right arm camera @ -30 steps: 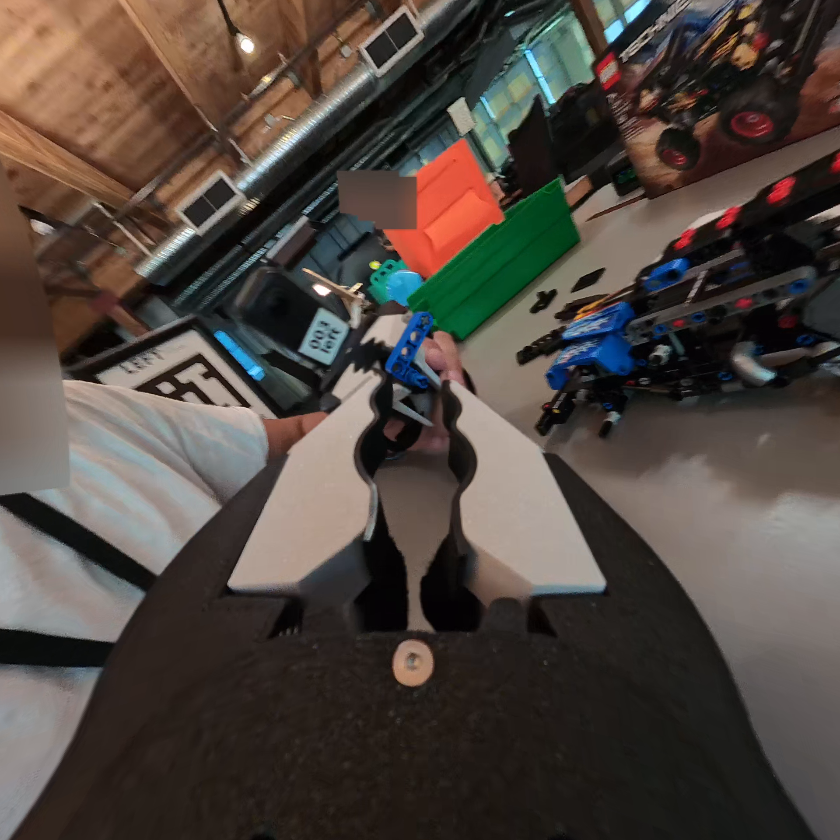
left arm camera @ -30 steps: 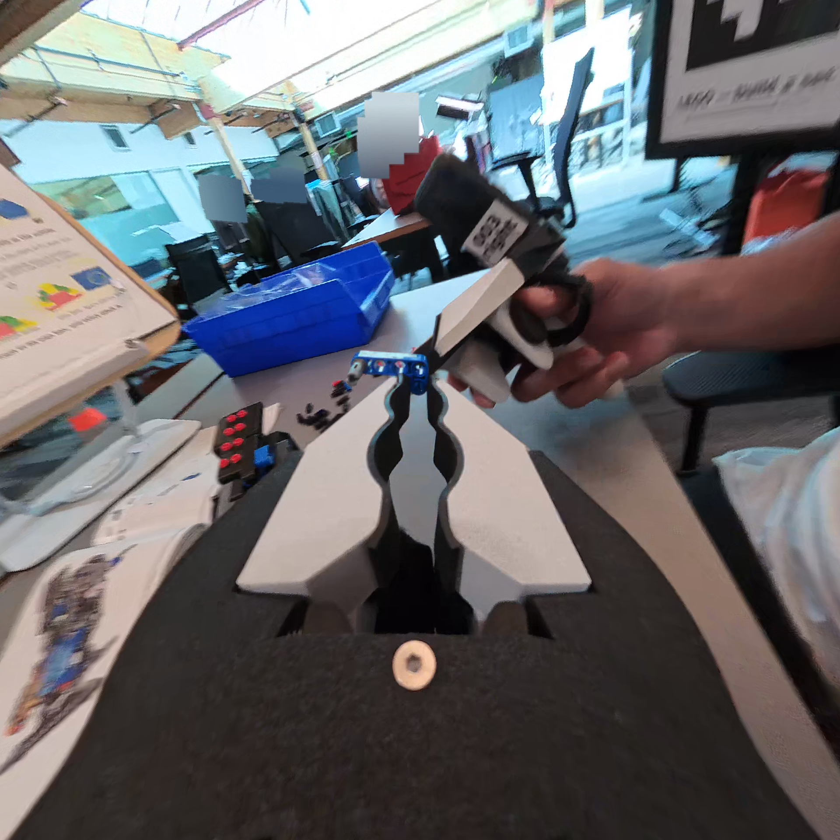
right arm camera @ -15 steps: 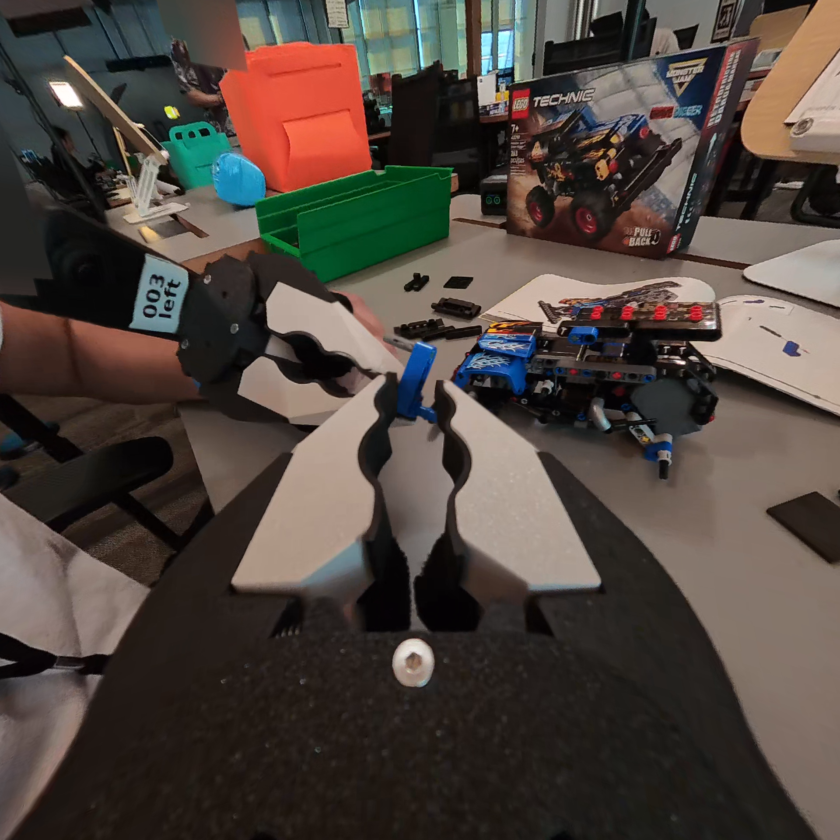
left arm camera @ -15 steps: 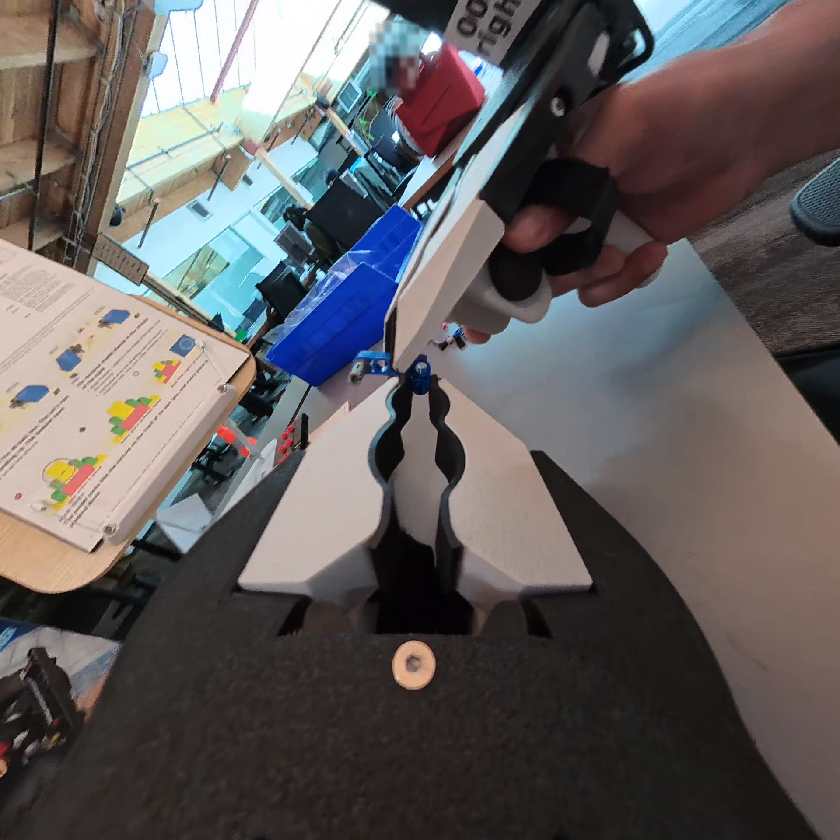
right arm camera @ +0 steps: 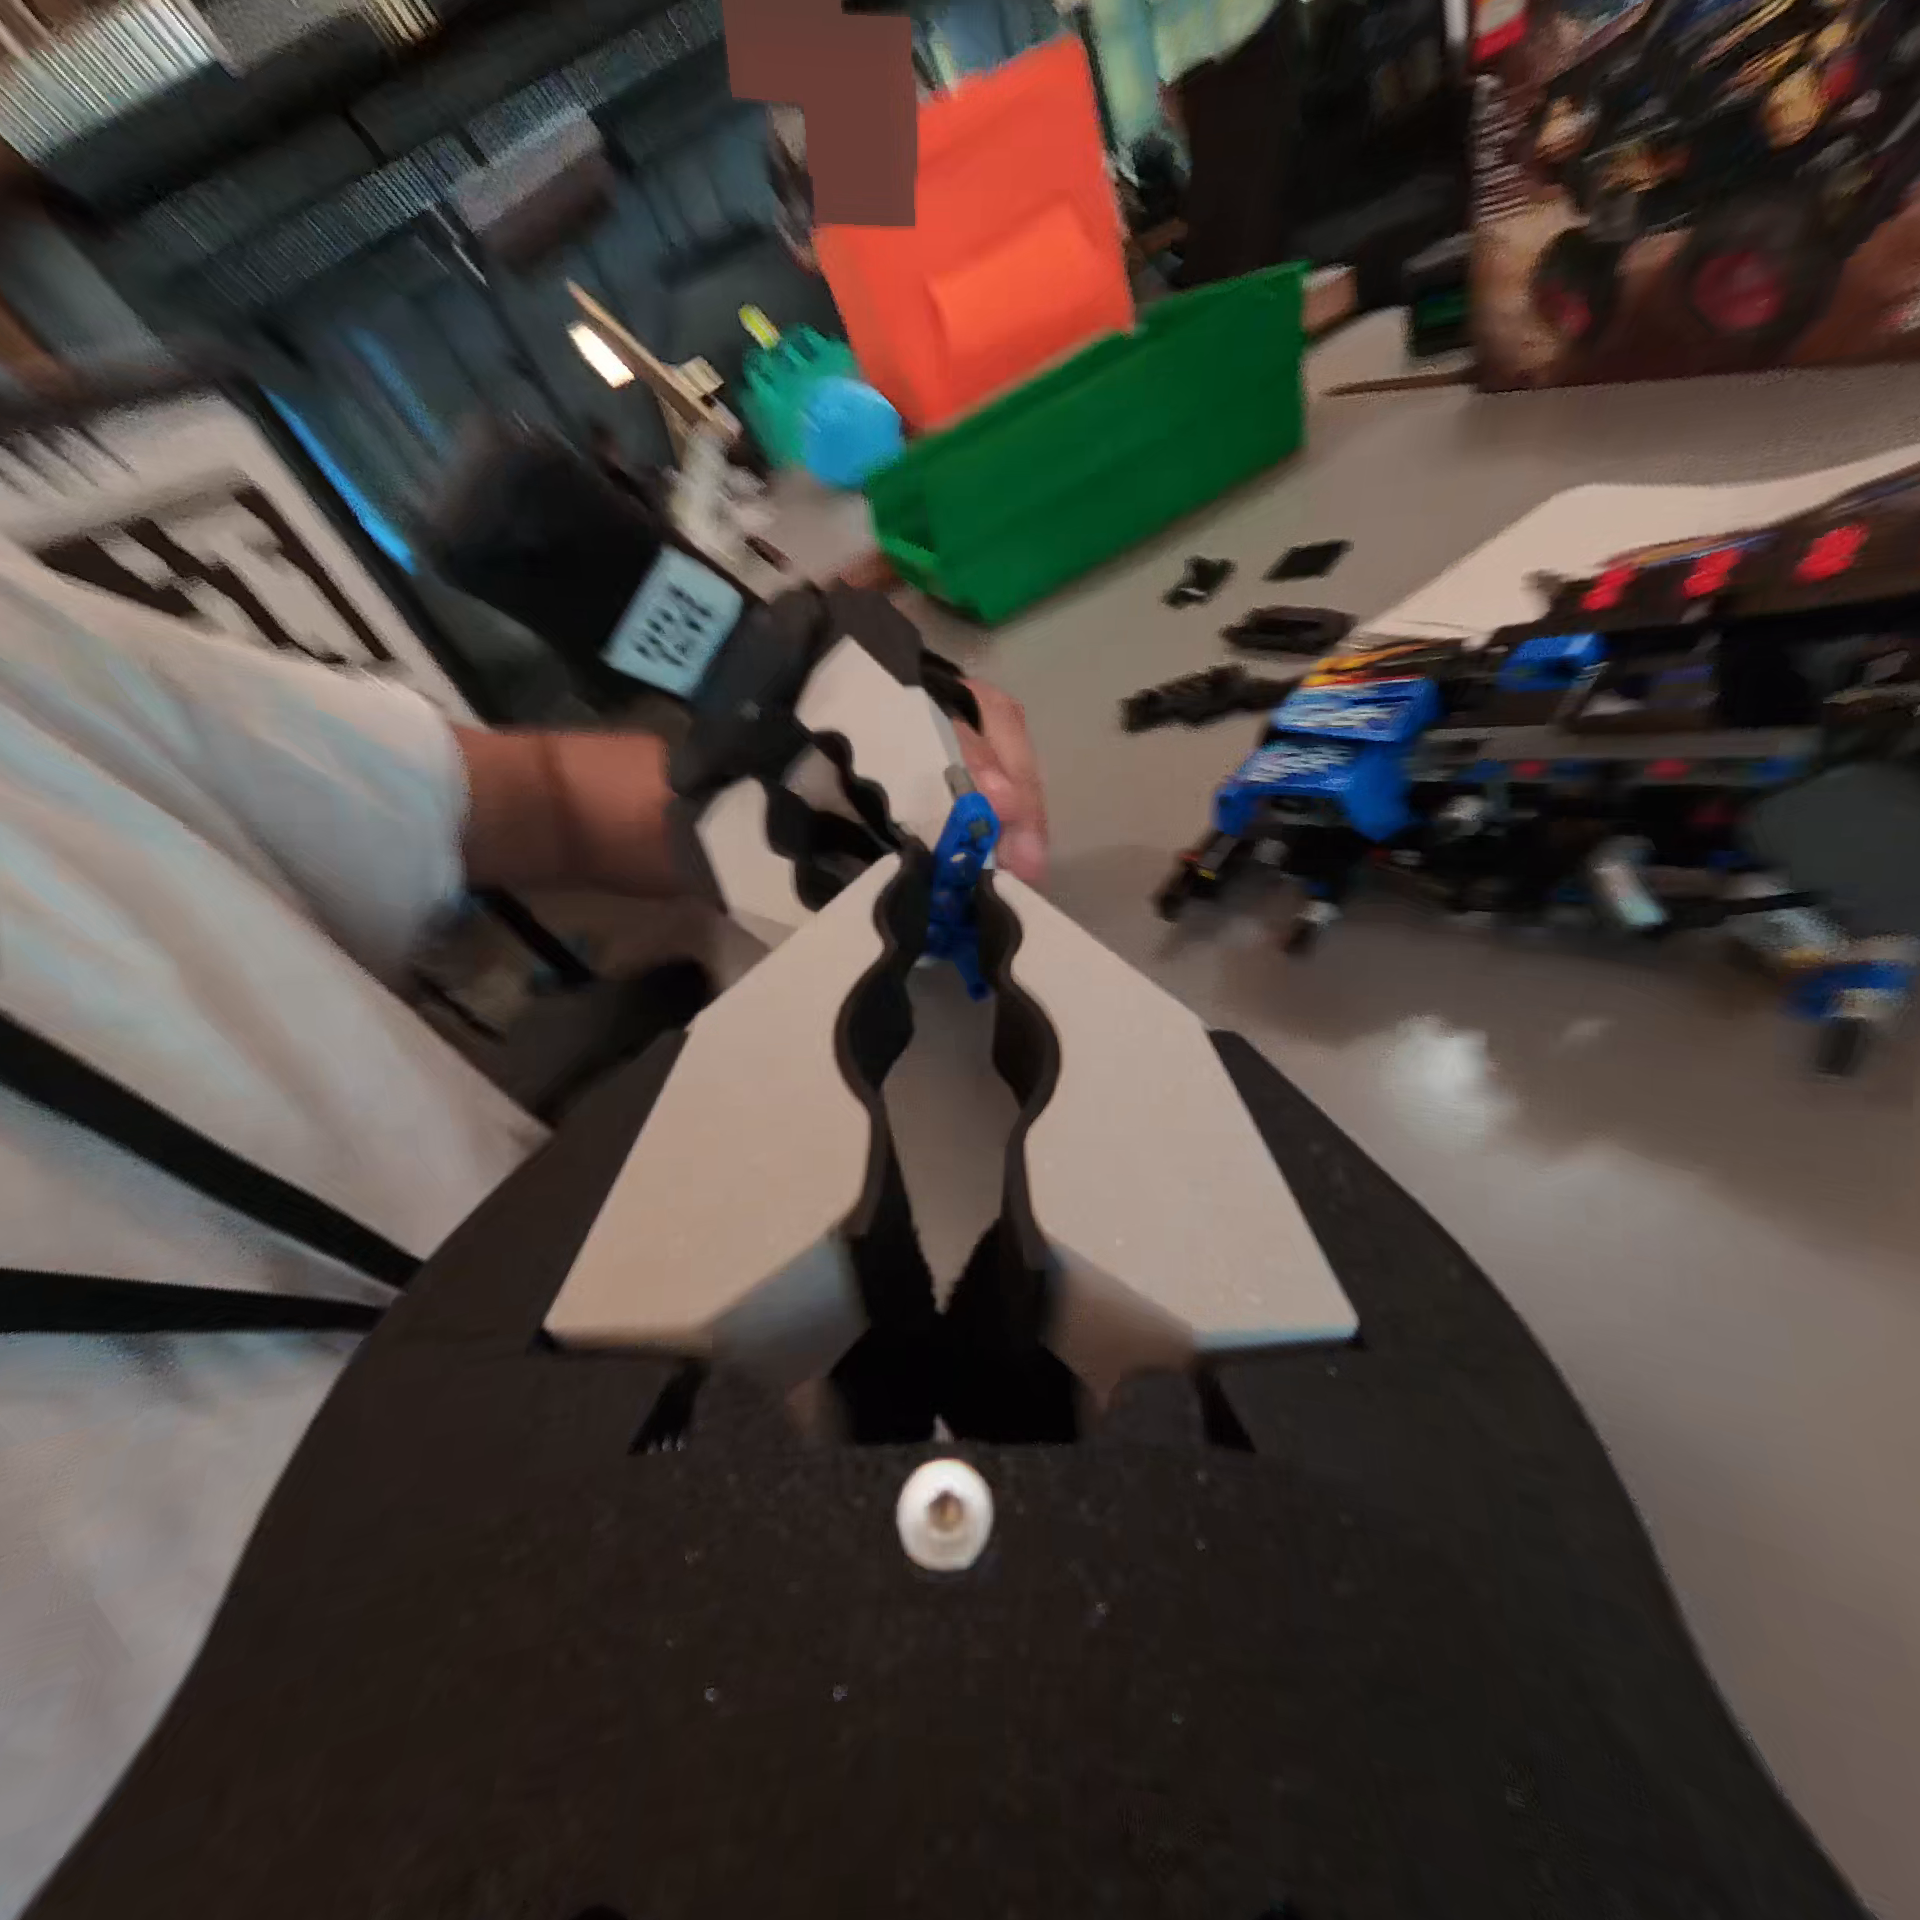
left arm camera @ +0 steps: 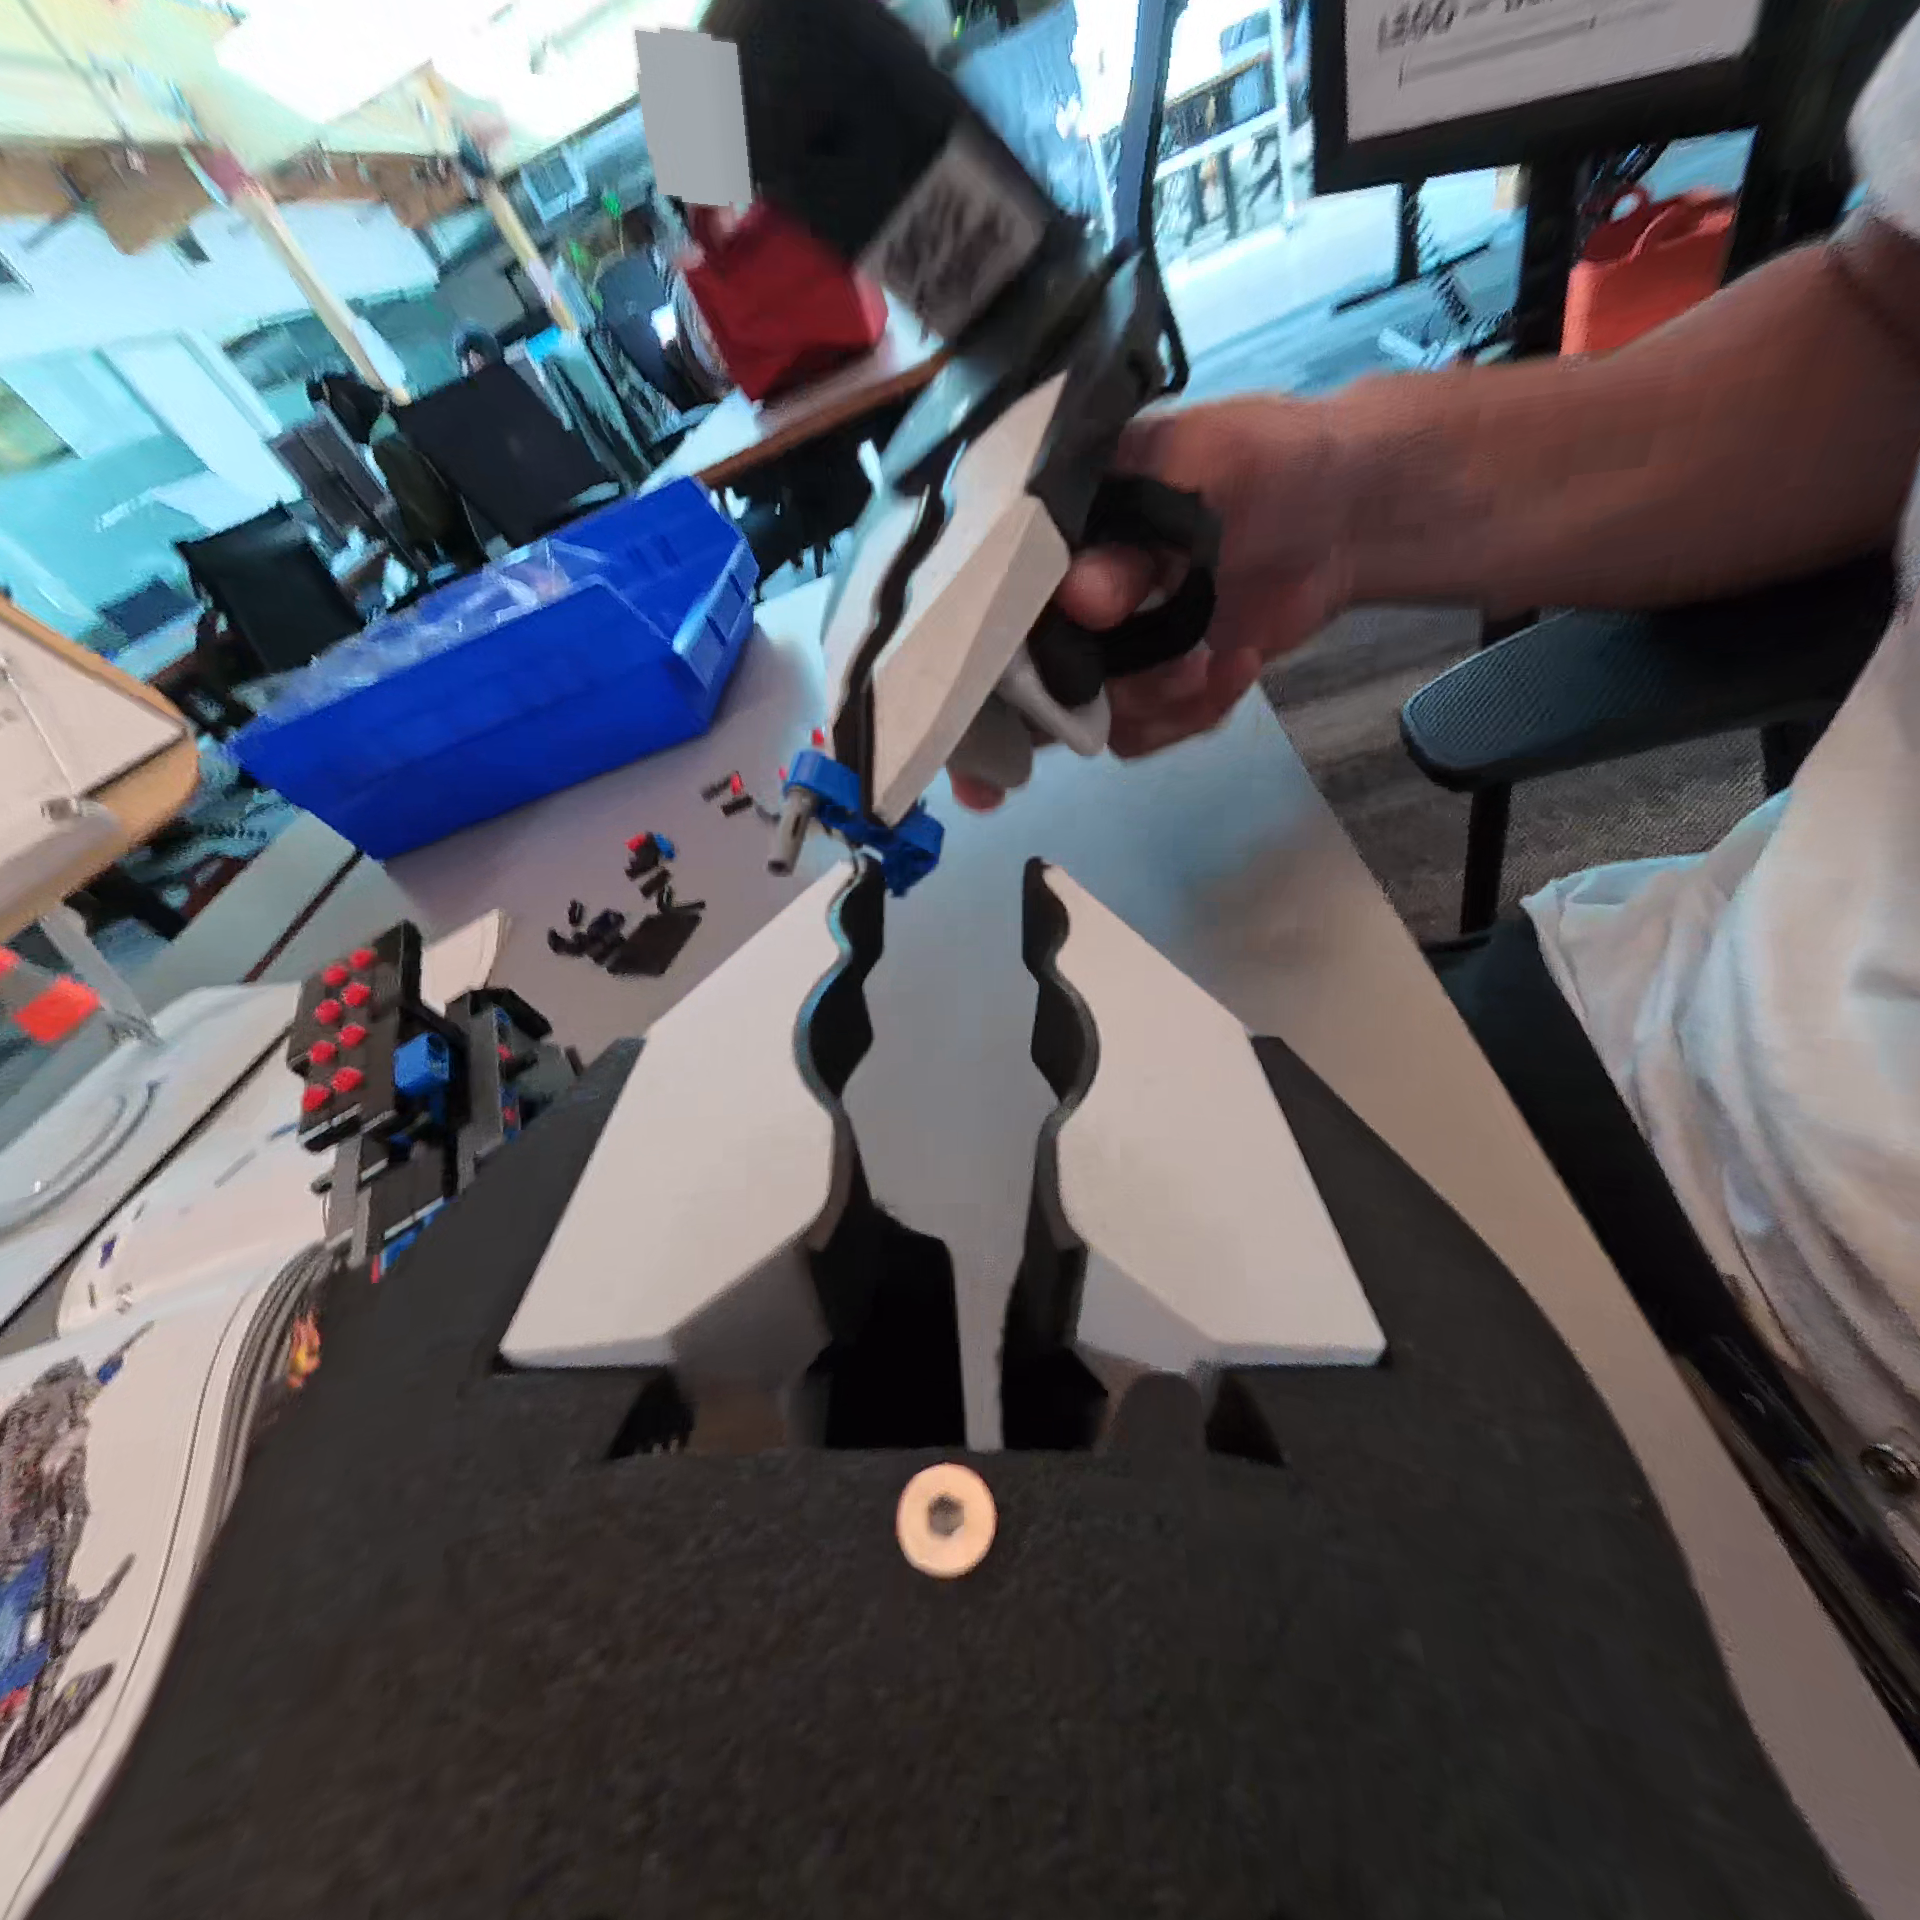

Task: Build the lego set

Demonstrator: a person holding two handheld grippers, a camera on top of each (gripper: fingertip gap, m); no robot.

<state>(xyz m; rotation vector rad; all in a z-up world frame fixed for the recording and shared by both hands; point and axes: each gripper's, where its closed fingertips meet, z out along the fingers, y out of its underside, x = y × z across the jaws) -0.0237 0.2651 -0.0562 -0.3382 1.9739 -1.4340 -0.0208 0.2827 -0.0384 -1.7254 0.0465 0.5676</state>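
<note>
Left wrist view, left to right: printed booklet (left arm camera: pixel 94 1455) at the near left edge of the grey table (left arm camera: pixel 1174 862), part-built lego truck (left arm camera: pixel 405 1081) just right of it with red studs on a black plate. Blue bin (left arm camera: pixel 520 675) farther back, loose black pieces (left arm camera: pixel 623 925) in front of it. Centre: left gripper (left arm camera: pixel 940 883) with fingers spread, gap clear, nothing between them. Just beyond its left fingertip hangs the blue lego piece (left arm camera: pixel 862 821), with a grey pin sticking out to the left. Right gripper (left arm camera: pixel 878 800) comes down from above, fingers pressed onto that piece, a hand (left arm camera: pixel 1226 582) on its handle. Office chair (left arm camera: pixel 1621 686) at far right.

Right wrist view, blurry, left to right: white shirt (right arm camera: pixel 156 831), left gripper (right arm camera: pixel 862 821) farther off, its fingers apart, just beside the piece. Centre: right gripper (right arm camera: pixel 951 883) pinching the blue lego piece (right arm camera: pixel 961 894) at the fingertips, piece roughly upright, above the table (right arm camera: pixel 1455 1143). Behind: orange box (right arm camera: pixel 987 281), green bin (right arm camera: pixel 1101 457). Black pieces (right arm camera: pixel 1247 634) scattered near it. Lego truck (right arm camera: pixel 1558 769) on the right, set's box (right arm camera: pixel 1704 187) behind it.
</note>
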